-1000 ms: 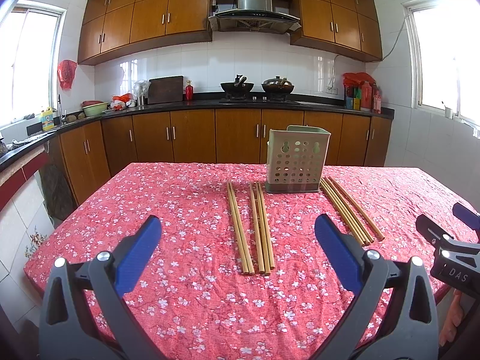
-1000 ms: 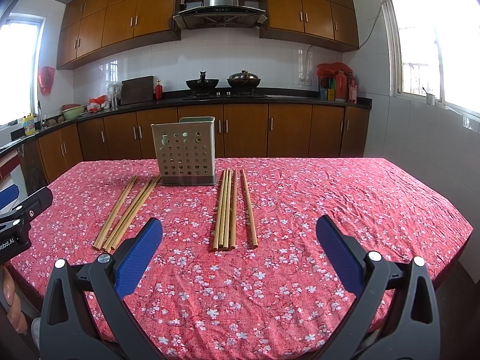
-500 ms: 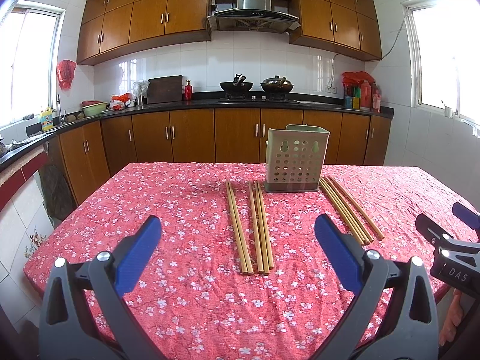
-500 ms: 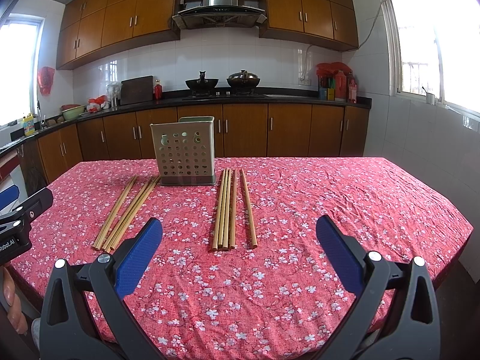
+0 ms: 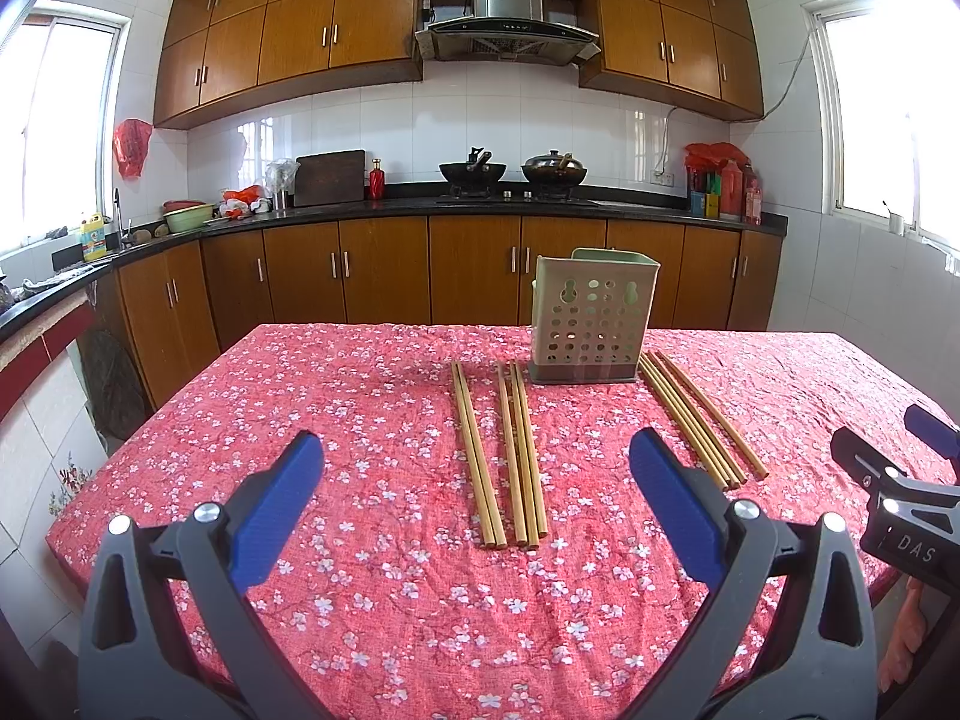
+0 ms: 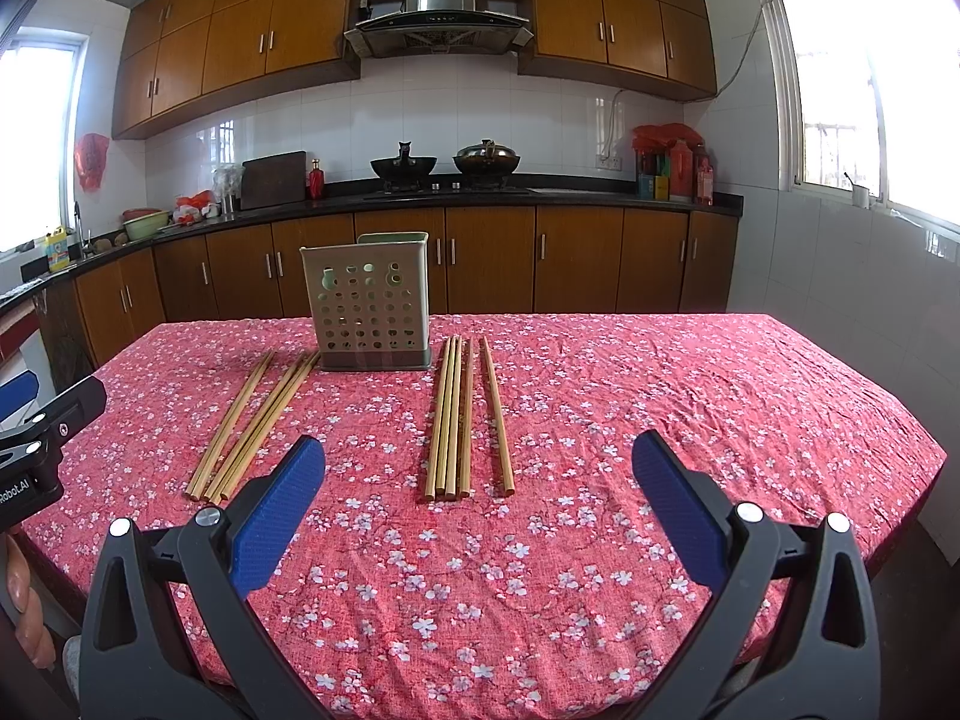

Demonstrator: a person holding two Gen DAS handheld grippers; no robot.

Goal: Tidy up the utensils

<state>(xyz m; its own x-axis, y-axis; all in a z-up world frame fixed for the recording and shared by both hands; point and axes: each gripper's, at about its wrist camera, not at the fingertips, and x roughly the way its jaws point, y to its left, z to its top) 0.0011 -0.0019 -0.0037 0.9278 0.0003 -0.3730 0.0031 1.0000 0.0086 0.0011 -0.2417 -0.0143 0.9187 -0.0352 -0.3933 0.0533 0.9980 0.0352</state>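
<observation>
A pale green perforated utensil holder (image 5: pixel 591 319) (image 6: pixel 369 306) stands upright far back on the red flowered tablecloth. Two groups of wooden chopsticks lie flat, pointing toward me. The left group (image 5: pixel 501 450) (image 6: pixel 252 420) lies left of the holder, the right group (image 5: pixel 696 417) (image 6: pixel 462 411) lies to its right. My left gripper (image 5: pixel 477 495) hovers open above the near table edge, short of the left group. In its own view my right gripper (image 6: pixel 477 495) is open too, short of the right group. Neither holds anything.
The table (image 6: pixel 750 420) carries only the holder and chopsticks. Each view shows the other gripper at its edge, with a hand below. Brown cabinets, a black counter with woks (image 5: pixel 474 170), bottles (image 6: pixel 678 171) and a sink (image 5: pixel 114 222) line the far walls.
Both grippers have stayed open and almost still. The holder and chopsticks lie where they were.
</observation>
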